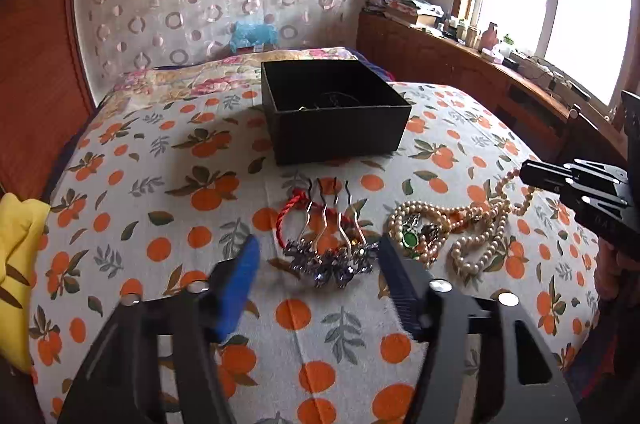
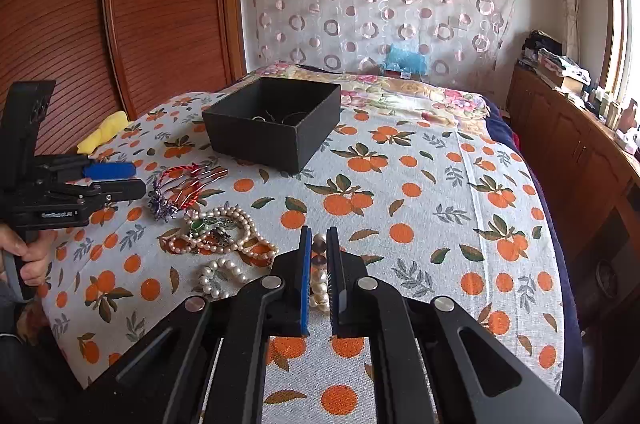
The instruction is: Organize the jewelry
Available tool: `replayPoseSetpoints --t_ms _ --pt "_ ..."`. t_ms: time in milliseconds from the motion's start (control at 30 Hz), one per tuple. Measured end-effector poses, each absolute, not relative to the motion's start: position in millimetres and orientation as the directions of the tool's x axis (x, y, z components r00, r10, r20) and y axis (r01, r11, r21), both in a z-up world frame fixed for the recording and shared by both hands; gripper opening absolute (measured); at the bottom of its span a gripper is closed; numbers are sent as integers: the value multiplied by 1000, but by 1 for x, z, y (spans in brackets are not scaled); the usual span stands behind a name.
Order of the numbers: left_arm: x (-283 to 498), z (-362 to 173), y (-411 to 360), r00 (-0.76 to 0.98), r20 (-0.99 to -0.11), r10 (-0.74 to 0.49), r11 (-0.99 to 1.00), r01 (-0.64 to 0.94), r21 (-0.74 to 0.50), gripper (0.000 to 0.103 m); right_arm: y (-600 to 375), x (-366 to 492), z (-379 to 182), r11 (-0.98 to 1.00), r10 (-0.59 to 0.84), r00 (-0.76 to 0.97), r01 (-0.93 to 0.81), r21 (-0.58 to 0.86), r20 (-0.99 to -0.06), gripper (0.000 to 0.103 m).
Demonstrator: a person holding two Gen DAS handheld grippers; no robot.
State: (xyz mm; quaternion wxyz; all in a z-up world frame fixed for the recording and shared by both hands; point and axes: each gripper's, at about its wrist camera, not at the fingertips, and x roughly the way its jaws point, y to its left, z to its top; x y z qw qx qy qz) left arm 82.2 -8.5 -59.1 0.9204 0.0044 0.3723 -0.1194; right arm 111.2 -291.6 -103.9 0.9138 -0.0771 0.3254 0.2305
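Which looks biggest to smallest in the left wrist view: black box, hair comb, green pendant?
1. black box
2. hair comb, though it lies nearer the camera, so it looks larger than it would at the box's distance
3. green pendant

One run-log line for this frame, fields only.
left tongs: open around jewelled silver hair comb | right tongs: shut on cream pearl bead strand | black square cardboard box: open on bed

box [image 1: 336,112] behind hair comb [image 1: 332,240], pearl necklace [image 1: 472,228] right of comb, all on bed [image 1: 160,184]

Your left gripper [image 1: 318,256]: black frame, one blue pad, silver bolt heads. Your right gripper [image 2: 319,238]: same black build, white lettering.
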Motion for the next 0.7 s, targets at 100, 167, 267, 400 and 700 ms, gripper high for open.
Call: replayPoseSetpoints --t_ms 100,167,267,400,700 --pt "91 -65 -17 677 -705 -213 970 234 -69 62 -291 111 -106 880 373 678 -474 11 -634 8" --pt "96 -70 -23 663 -721 -202 969 242 -49 63 -291 111 -107 879 374 675 -477 11 -636 8" --pt "101 -78 -31 647 -738 -190 966 257 -24 68 -291 110 -108 878 375 673 -478 11 -637 8" --pt "106 -85 -35 634 -757 -157 967 253 11 68 -291 111 -108 878 375 674 -478 11 -637 8" --pt "94 -75 -27 662 -727 -182 968 248 -17 60 -290 112 -100 874 383 679 -487 7 -627 8"
